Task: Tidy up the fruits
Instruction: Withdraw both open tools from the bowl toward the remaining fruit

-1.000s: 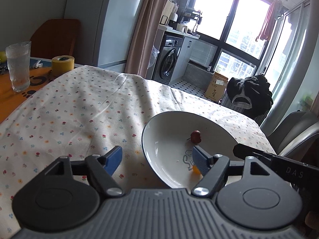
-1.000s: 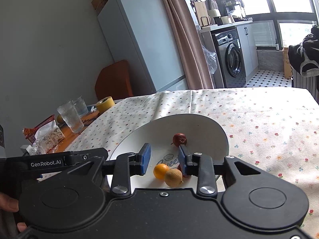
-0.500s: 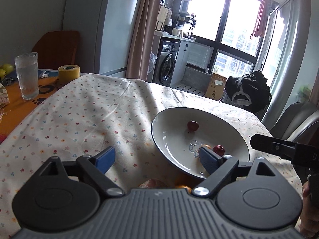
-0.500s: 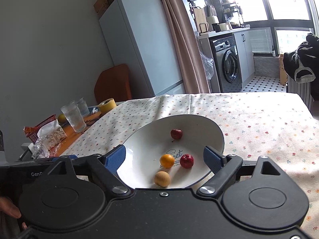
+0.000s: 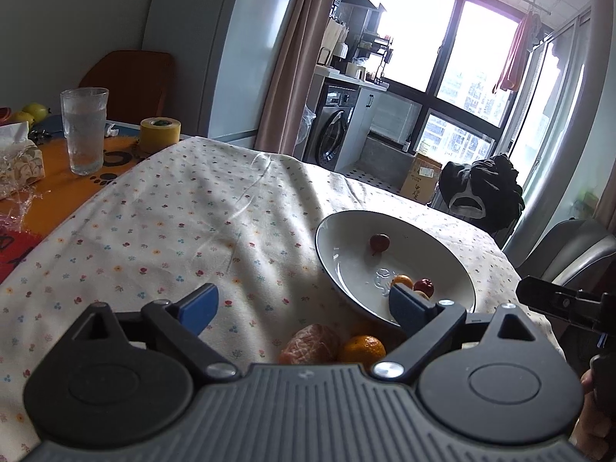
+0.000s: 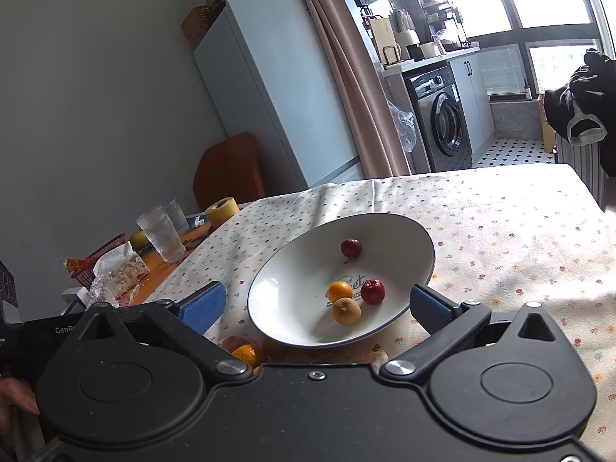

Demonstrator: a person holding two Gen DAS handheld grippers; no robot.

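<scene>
Right hand-held gripper (image 6: 315, 306) has spread wide, releasing red fruit (image 6: 372, 291) into bowl (image 6: 415, 238).

We found the bowl (image 6: 417, 248) on the tablecloth (image 6: 519, 238), four fruits inside: one (image 6: 351, 247) toward the far side, three (image 6: 346, 310) clustered nearer us. Two more fruits (image 5: 333, 344) lay on the cloth just before the bowl's near rim. Left, beyond the cloth's edge, stood a glass (image 5: 84, 131), with a tape roll (image 5: 159, 134) to its right.
</scene>
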